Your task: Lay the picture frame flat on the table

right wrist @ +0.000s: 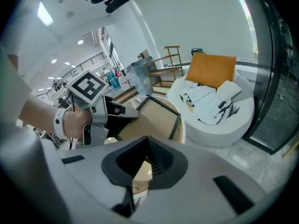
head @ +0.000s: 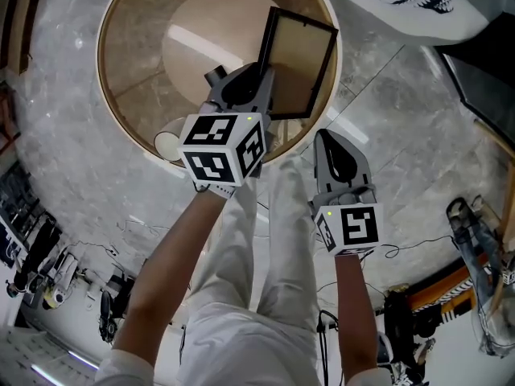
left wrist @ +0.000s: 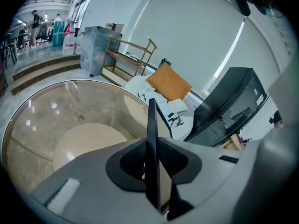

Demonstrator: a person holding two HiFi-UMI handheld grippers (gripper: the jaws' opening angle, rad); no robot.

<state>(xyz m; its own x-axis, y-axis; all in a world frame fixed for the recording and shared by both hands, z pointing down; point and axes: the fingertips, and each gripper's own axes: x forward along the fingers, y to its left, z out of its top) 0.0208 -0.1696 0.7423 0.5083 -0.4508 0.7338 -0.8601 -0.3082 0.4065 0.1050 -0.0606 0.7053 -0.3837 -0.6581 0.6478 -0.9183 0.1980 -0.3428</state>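
Observation:
A black picture frame (head: 296,61) with a brown board inside hangs tilted over the round glass table (head: 121,95). My left gripper (head: 254,77) is shut on the frame's near left edge. In the left gripper view that edge (left wrist: 152,125) runs upright between the two pads (left wrist: 174,161). The right gripper view shows the frame (right wrist: 158,114) and my left gripper (right wrist: 125,113) from the side. My right gripper (head: 326,139) hovers just off the table's near rim, right of the left one. It is shut, with nothing between its jaws (right wrist: 146,146).
A small white round object (head: 167,145) sits near the table's front left rim. A white sofa (head: 418,6) with an orange cushion (right wrist: 211,69) stands beyond the table at right. Cables and equipment (head: 475,232) lie on the marble floor around my legs.

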